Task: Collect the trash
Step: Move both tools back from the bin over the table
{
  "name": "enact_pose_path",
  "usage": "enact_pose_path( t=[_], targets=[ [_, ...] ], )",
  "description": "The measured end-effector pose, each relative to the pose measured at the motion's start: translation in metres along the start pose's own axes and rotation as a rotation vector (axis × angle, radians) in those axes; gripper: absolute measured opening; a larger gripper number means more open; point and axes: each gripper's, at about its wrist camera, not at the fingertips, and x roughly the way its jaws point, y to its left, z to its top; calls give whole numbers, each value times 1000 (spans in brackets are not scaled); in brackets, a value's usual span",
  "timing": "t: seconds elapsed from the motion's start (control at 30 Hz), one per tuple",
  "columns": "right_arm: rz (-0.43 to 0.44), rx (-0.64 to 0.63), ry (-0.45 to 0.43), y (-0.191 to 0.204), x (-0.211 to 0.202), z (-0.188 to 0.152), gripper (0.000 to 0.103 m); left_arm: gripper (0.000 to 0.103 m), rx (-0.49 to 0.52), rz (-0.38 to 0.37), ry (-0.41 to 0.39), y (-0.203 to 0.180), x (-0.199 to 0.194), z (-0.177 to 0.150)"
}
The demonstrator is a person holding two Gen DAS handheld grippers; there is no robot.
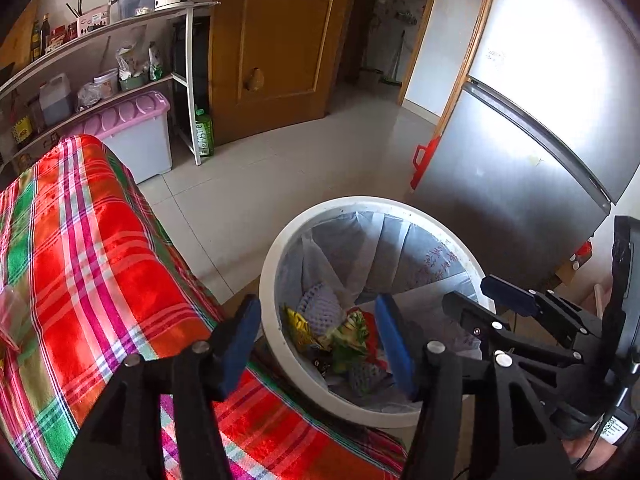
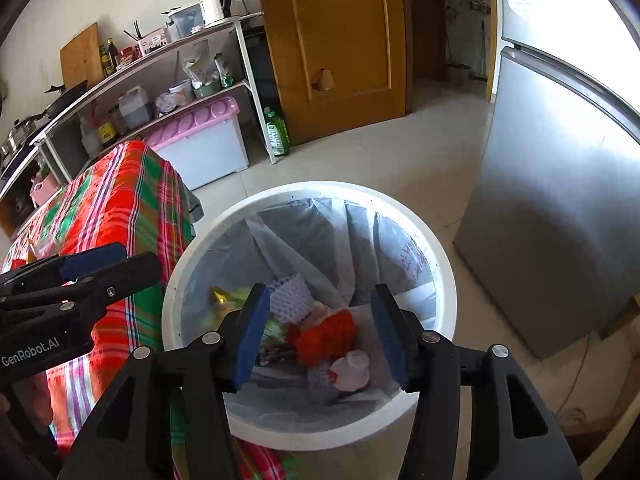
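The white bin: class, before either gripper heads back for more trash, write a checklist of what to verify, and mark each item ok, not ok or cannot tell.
1. Right gripper empty, jaws apart over the white bin: ok.
2. Left gripper empty, jaws apart: ok.
3. Dropped trash lies inside the liner, including the red net and pale cup: ok.
4. Bin has room for more; the trash sits low: ok.
5. Grippers apart from each other, left one above the plaid cloth edge: ok.
6. More trash waiting on the cloth: cannot tell; only a blurred pink wrapper shows at the view's edge.
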Motion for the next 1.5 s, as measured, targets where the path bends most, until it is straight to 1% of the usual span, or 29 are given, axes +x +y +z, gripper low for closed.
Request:
enact_pose_path(
  t=[0.13,0.27,0.47,0.63,0.7,0.8,1.1,1.2,1.3,1.43,1.5],
  targets=[
    [-5,3,-1,2,-2,-1,54,62,-6,-4,-9,1,-5,-1],
    [0,12,-11,4,-8,-1,54,65,-1,15,-35,4,-15,0],
    [11,5,-33,13,-18,-1,54,66,-23,23,-59,13,-31,-3],
    [24,-8,-48,25,-26,0,54,66,-27,50,-92,23,-50,-7],
    [32,-15,-55,30,-29,1,54,66,-44,43,-97,30,-57,-9],
    [47,-29,-66,41,-33,3,54,67,-46,67,-112,38,-67,-14],
    [101,-70,-96,76,-43,6,54,68,-116,104,-157,76,-101,-27],
    [121,-89,-98,89,-43,6,54,69,-130,137,-170,89,-110,-32],
    [142,-107,-101,102,-42,6,54,69,-156,154,-183,103,-121,-37],
    [173,-136,-103,123,-41,7,54,69,-181,209,-202,122,-133,-46],
    [188,-154,-101,134,-41,8,54,69,-202,214,-206,133,-138,-50]
  ],
)
